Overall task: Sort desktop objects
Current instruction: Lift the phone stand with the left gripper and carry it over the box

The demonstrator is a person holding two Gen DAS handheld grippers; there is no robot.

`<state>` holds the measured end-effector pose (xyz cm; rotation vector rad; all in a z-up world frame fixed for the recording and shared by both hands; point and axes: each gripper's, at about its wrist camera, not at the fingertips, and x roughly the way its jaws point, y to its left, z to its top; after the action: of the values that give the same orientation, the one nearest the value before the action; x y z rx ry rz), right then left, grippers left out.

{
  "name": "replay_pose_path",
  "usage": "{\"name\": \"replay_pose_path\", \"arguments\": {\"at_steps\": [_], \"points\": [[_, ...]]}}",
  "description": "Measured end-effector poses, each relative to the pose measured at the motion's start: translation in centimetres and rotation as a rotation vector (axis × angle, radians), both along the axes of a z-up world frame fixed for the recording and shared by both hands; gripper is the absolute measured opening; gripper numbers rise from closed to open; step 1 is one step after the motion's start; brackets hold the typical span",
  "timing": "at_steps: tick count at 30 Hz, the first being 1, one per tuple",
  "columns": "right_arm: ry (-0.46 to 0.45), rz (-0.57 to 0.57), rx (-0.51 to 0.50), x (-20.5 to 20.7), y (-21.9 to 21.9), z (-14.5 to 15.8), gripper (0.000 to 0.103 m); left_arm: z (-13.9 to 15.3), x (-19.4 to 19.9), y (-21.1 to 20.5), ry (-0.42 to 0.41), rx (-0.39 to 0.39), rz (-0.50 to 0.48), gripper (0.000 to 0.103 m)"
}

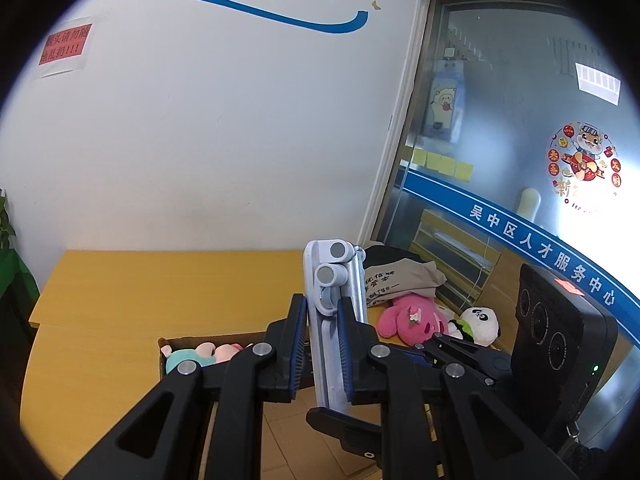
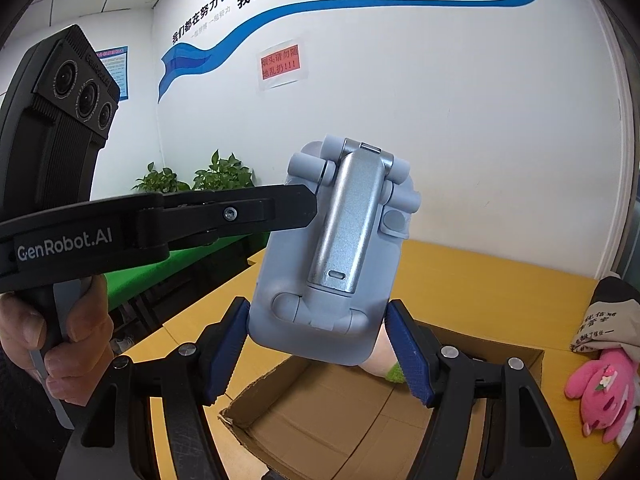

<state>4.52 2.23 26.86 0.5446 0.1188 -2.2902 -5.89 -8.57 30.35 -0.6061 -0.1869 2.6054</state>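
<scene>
Yellow-topped tables (image 1: 160, 280) stretch out below and beyond both grippers, their near edges cut off by the black linkages. An open cardboard box (image 2: 320, 408) sits just beneath the right gripper (image 2: 316, 354), its near side cut off; in the left view only its far rim and a few plush toys inside show. Raised over it is a pale blue folding phone stand (image 2: 332, 248). The left gripper (image 1: 322, 354) is clamped narrow across the stand's thin edge, while the right gripper's jaws stand wide around its lower corners; whether their pads press on it I cannot tell. Off to the right lies a pink plush (image 1: 412, 318) beside a half-hidden panda plush (image 1: 482, 322).
</scene>
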Motion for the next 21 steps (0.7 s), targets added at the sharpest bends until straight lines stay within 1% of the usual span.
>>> {"name": "replay_pose_path", "arguments": {"at_steps": [7,10,12,15,21], "points": [[-0.064,0.017,0.004,-3.4,-1.9,-1.7,0.074,-1.9,-3.2,-1.2,-0.055,-0.01,0.023,0.014],[-0.107,0.025,0.0,-5.2,-2.9,-3.2,0.074,-3.7,-5.1,-1.9,-0.098,-0.019,0.034,0.014],[-0.138,0.027,0.004,-6.3,-3.5,-4.5,0.074,-5.3,-6.4,-2.4,-0.136,-0.016,0.037,0.014],[-0.206,0.032,0.014,-8.1,-4.4,-7.2,0.074,-8.4,-8.3,-3.4,-0.206,-0.001,0.038,0.014],[-0.382,0.037,0.052,-11.4,-6.1,-14.1,0.074,-15.8,-11.5,-4.6,-0.363,0.006,0.046,0.014]]}}
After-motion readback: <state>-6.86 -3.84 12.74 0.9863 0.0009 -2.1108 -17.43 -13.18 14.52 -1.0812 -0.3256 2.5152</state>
